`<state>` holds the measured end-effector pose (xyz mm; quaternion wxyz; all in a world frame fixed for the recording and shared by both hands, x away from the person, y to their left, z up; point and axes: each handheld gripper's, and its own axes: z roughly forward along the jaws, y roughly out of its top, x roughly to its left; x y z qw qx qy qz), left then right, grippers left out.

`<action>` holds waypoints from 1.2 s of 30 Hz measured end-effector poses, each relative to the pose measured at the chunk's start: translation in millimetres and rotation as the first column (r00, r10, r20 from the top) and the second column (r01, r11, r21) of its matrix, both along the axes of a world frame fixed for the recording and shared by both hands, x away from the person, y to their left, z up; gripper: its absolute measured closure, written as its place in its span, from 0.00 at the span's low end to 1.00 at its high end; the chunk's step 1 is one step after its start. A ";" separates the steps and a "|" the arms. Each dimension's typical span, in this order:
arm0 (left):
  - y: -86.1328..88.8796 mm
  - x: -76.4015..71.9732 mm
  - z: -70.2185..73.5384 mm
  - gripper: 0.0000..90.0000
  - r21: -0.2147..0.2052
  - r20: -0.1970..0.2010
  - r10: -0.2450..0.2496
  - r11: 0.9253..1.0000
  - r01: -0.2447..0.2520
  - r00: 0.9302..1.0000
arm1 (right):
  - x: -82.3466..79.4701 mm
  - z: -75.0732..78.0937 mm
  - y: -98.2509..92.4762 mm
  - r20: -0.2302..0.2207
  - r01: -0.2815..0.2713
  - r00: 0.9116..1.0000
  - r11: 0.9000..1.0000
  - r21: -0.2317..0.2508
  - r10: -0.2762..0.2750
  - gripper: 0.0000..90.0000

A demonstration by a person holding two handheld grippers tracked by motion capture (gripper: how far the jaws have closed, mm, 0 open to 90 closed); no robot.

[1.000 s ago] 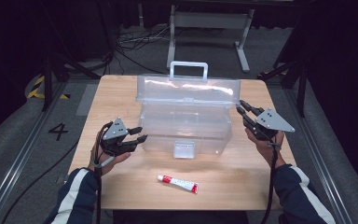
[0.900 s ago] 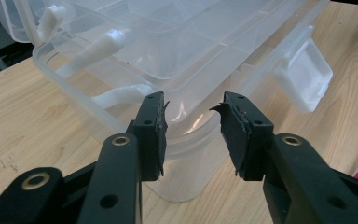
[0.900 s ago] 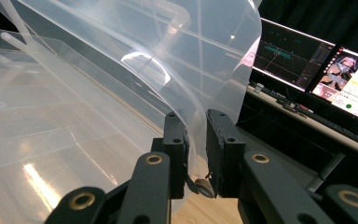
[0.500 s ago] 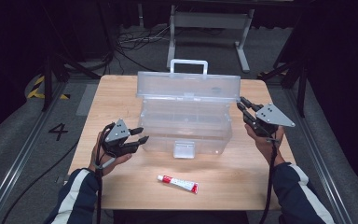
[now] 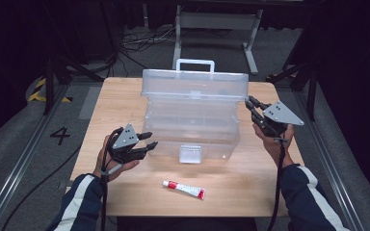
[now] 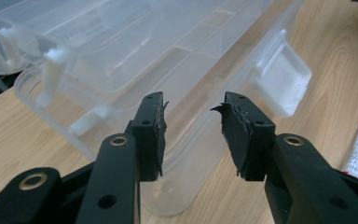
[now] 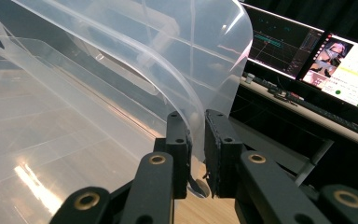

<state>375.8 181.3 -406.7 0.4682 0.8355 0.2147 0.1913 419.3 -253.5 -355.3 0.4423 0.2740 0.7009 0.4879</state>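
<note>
box (image 5: 192,122) at table centre, lid (image 5: 195,84) upright | right gripper (image 5: 250,105) clamped on lid's right edge | left gripper (image 5: 148,139) apart, empty, near box's left | advice: grip firmly, swing lid slowly, steady the base

Dark room; grey floor (image 5: 24,144), cables (image 5: 135,43), metal stand (image 5: 217,21) behind wooden table (image 5: 250,187); monitors (image 7: 349,65) lit.

Left tongs (image 5: 147,139) agape, level; right tongs (image 5: 248,103) nearly closed, raised.
</note>
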 end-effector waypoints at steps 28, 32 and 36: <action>-48.1 15.3 -8.1 0.52 0.151 -0.056 -0.132 0.979 0.139 0.990 | 28.4 29.1 6.1 -0.082 0.057 0.995 0.998 0.018 -0.055 0.92; -51.9 20.9 -9.3 0.52 0.162 -0.088 -0.144 0.974 0.157 0.986 | 32.7 31.9 7.0 -0.089 0.063 0.994 0.998 0.023 -0.061 0.92; -53.8 25.7 -9.8 0.55 0.174 -0.112 -0.162 0.968 0.180 0.980 | 36.8 34.5 6.8 -0.098 0.064 0.993 0.998 0.026 -0.061 0.92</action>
